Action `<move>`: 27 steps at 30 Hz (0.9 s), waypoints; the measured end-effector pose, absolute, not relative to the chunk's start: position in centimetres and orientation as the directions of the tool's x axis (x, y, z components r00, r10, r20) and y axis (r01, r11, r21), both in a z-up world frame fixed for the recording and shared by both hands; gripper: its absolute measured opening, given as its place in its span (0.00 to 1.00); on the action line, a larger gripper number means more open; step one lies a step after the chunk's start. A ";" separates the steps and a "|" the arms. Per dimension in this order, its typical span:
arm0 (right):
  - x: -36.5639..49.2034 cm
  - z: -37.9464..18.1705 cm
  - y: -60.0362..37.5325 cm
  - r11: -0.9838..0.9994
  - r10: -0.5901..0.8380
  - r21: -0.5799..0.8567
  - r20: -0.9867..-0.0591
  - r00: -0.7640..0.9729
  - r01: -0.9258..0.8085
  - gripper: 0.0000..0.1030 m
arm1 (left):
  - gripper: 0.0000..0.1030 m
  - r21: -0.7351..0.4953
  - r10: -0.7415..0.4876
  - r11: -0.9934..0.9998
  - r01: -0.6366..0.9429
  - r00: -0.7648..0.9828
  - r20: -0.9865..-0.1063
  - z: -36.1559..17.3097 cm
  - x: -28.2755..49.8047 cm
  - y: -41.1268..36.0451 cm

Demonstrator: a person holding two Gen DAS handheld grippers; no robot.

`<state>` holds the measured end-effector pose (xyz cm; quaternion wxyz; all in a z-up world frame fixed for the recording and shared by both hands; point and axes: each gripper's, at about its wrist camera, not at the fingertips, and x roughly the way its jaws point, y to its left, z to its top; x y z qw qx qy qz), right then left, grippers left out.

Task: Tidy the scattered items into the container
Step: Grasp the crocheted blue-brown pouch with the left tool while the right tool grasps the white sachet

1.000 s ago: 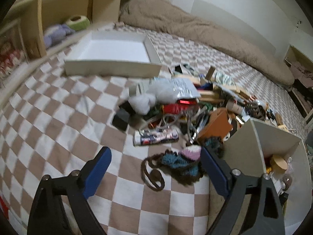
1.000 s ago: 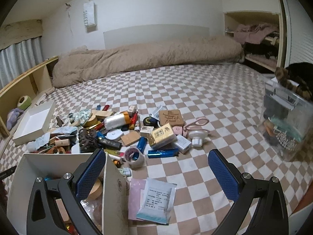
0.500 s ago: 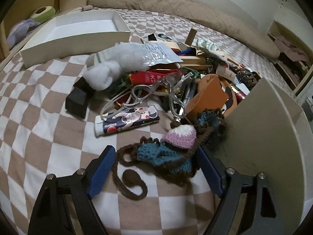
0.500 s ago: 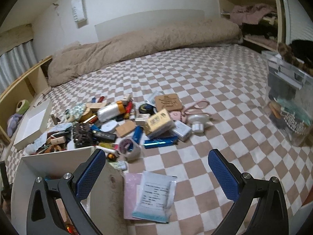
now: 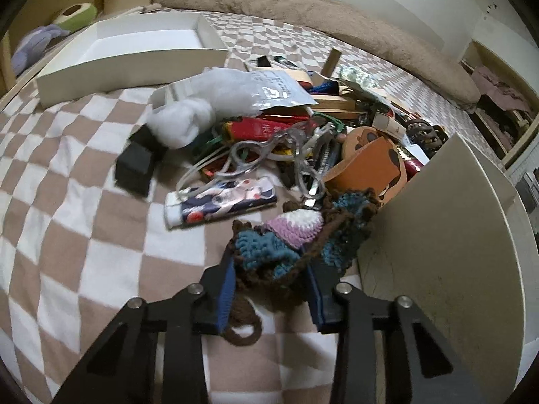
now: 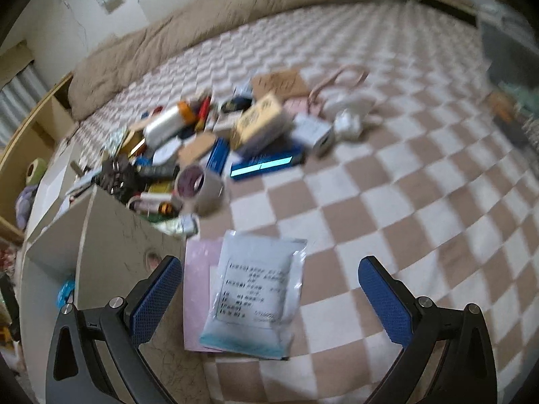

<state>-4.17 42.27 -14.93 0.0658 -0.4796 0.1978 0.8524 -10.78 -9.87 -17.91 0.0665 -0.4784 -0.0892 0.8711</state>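
My left gripper point(image 5: 271, 289) is shut on a crocheted pouch point(image 5: 296, 249) in brown, teal and pink, lying on the checkered bedspread beside the white container wall point(image 5: 438, 235). Its brown cord loops below the fingers. A pile of scattered items point(image 5: 286, 141) lies just beyond it. My right gripper point(image 6: 269, 289) is open and empty, low over a white sachet point(image 6: 256, 289) on a pink sheet. The container point(image 6: 111, 249) stands to the left of the right gripper, with more scattered items point(image 6: 215, 141) behind it.
A shallow white tray point(image 5: 134, 50) lies at the far left near a wooden shelf. A brown duvet point(image 5: 320, 10) runs along the back wall. A clear storage box point(image 6: 508, 77) stands at the right. A tape roll point(image 6: 198, 188) sits near the container.
My left gripper moved forward and closed on the crocheted pouch. My right gripper dropped lower toward the white sachet; its view is blurred by motion.
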 end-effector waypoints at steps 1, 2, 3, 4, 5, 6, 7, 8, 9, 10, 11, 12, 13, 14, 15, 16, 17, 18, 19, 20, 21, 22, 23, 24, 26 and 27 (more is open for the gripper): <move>-4.3 -15.3 42.2 -0.913 -0.087 0.278 -0.849 -0.522 -0.300 1.00 | 0.34 -0.209 0.185 -0.978 -0.017 -0.538 -0.823 -17.7 -10.5 -10.0; -4.6 -16.0 42.2 -0.912 -0.098 0.282 -0.856 -0.508 -0.299 1.00 | 0.33 -0.199 0.170 -0.980 -0.005 -0.541 -0.823 -17.6 -10.2 -10.2; -4.7 -16.4 42.3 -0.911 -0.105 0.285 -0.860 -0.500 -0.299 1.00 | 0.32 -0.188 0.151 -0.982 0.011 -0.546 -0.824 -17.4 -9.8 -10.4; -4.7 -16.8 42.3 -0.910 -0.113 0.289 -0.863 -0.493 -0.297 1.00 | 0.32 -0.176 0.133 -0.984 0.026 -0.549 -0.825 -17.3 -9.5 -10.6; -4.9 -17.4 42.4 -0.909 -0.128 0.297 -0.867 -0.482 -0.292 1.00 | 0.32 -0.158 0.108 -0.986 0.044 -0.550 -0.828 -17.1 -9.1 -10.8; -4.8 -17.7 42.4 -0.908 -0.139 0.303 -0.869 -0.475 -0.289 1.00 | 0.32 -0.139 0.082 -0.988 0.063 -0.550 -0.831 -17.0 -8.8 -11.1; -4.9 -18.1 42.5 -0.908 -0.149 0.307 -0.873 -0.465 -0.285 1.00 | 0.32 -0.128 0.066 -0.989 0.076 -0.550 -0.833 -16.8 -8.5 -11.4; -4.9 -18.5 42.3 -0.918 -0.148 0.292 -0.879 -0.453 -0.268 1.00 | 0.32 -0.121 0.053 -0.989 0.088 -0.550 -0.834 -16.7 -8.3 -11.7; -4.9 -18.6 42.1 -0.929 -0.139 0.273 -0.884 -0.446 -0.251 1.00 | 0.32 -0.112 0.039 -0.989 0.101 -0.549 -0.835 -16.6 -8.1 -12.0; -4.9 -18.6 41.8 -0.939 -0.128 0.250 -0.889 -0.439 -0.234 1.00 | 0.32 -0.103 0.024 -0.988 0.113 -0.550 -0.835 -16.5 -8.0 -12.2; -4.9 -18.7 41.5 -0.954 -0.103 0.211 -0.896 -0.433 -0.211 1.00 | 0.32 -0.093 0.007 -0.987 0.128 -0.551 -0.835 -16.4 -7.8 -12.5; -4.9 -18.6 41.5 -0.961 -0.080 0.183 -0.900 -0.429 -0.206 1.00 | 0.32 -0.081 -0.011 -0.986 0.143 -0.551 -0.835 -16.4 -7.7 -12.7; -4.9 -18.5 41.6 -0.967 -0.050 0.150 -0.904 -0.424 -0.205 1.00 | 0.32 -0.066 -0.030 -0.986 0.155 -0.548 -0.836 -16.5 -7.5 -12.8; -4.9 -18.3 41.9 -0.973 -0.004 0.101 -0.908 -0.418 -0.210 1.00 | 0.32 -0.058 -0.038 -0.986 0.158 -0.545 -0.837 -16.6 -7.4 -12.9; -4.8 -18.3 42.5 -0.974 0.067 0.028 -0.911 -0.406 -0.224 1.00 | 0.33 -0.057 -0.038 -0.986 0.156 -0.546 -0.837 -16.6 -7.3 -12.9; -4.7 -18.4 43.1 -0.972 0.115 -0.021 -0.912 -0.393 -0.235 1.00 | 0.33 -0.052 -0.041 -0.987 0.154 -0.547 -0.836 -16.6 -7.2 -12.8; -4.3 -18.6 44.1 -0.967 0.149 -0.052 -0.910 -0.386 -0.250 1.00 | 0.33 -0.042 -0.050 -0.987 0.153 -0.548 -0.835 -16.6 -7.2 -12.7; -4.1 -18.8 44.8 -0.962 0.164 -0.066 -0.914 -0.371 -0.264 1.00 | 0.35 -0.031 -0.058 -0.988 0.151 -0.549 -0.834 -16.6 -7.1 -12.6; -3.9 -18.9 45.5 -0.959 0.171 -0.071 -0.917 -0.360 -0.276 1.00 | 0.36 -0.020 -0.066 -0.989 0.149 -0.550 -0.832 -16.6 -7.0 -12.5; -3.4 -19.0 46.5 -0.956 0.154 -0.044 -0.917 -0.367 -0.291 1.00 | 0.36 -0.011 -0.073 -0.989 0.148 -0.552 -0.831 -16.6 -7.0 -12.3; -3.1 -18.9 47.0 -0.954 0.142 -0.027 -0.918 -0.371 -0.300 1.00 | 0.43 -0.004 -0.079 -0.989 0.148 -0.553 -0.829 -16.6 -7.0 -12.1; -2.8 -18.9 47.5 -0.951 0.140 -0.021 -0.918 -0.371 -0.308 1.00 | 0.47 0.001 -0.085 -0.989 0.150 -0.555 -0.828 -16.7 -7.1 -12.0; -2.7 -18.9 47.6 -0.951 0.143 -0.023 -0.917 -0.373 -0.309 1.00 | 0.55 -0.001 -0.082 -0.989 0.148 -0.555 -0.828 -16.7 -7.1 -11.9; -2.6 -18.9 47.6 -0.951 0.148 -0.027 -0.914 -0.378 -0.308 1.00 | 0.59 -0.007 -0.075 -0.989 0.144 -0.556 -0.828 -16.9 -7.2 -11.8; -2.8 -19.0 47.1 -0.951 0.177 -0.053 -0.903 -0.392 -0.306 1.00 | 0.62 -0.016 -0.062 -0.991 0.133 -0.560 -0.826 -17.1 -7.5 -11.4; -2.8 -18.9 46.8 -0.951 0.194 -0.071 -0.894 -0.403 -0.302 1.00 | 0.69 -0.017 -0.060 -0.991 0.129 -0.564 -0.823 -17.2 -7.7 -11.2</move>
